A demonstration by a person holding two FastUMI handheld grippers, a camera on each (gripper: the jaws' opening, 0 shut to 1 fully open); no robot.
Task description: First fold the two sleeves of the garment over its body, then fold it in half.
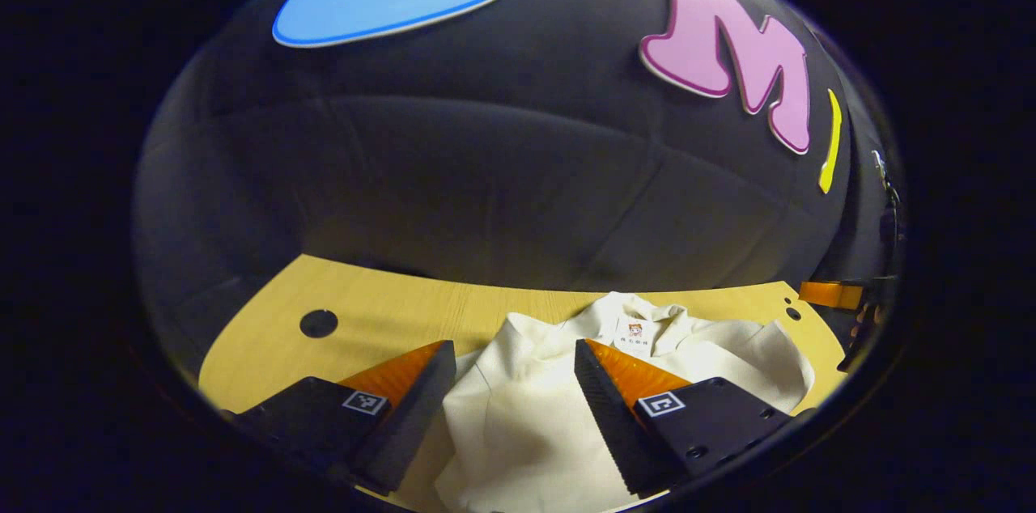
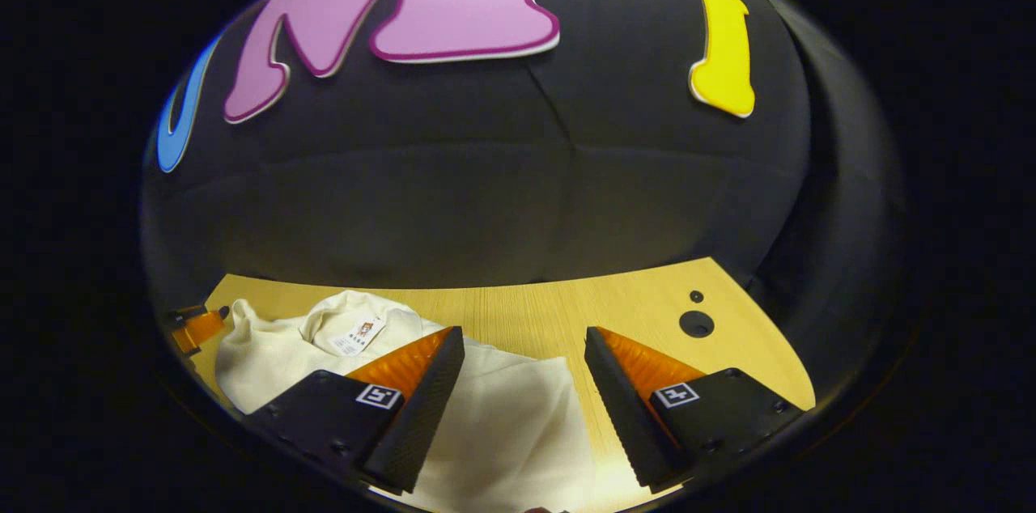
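Note:
A cream-white garment lies on the wooden table, its collar with a small label at the far side. My left gripper hovers open over the garment's body, nothing between its fingers. In the right gripper view the same garment spreads from the left to the middle, its collar and label at the far left. My right gripper stands open above the garment's right edge. The other gripper shows small at the far left, and the right one at the far right of the left gripper view.
The table has a round hole at its left side and another hole at its right side. Bare wood lies beyond the collar up to the black cloth wall. A hand shows at the right edge.

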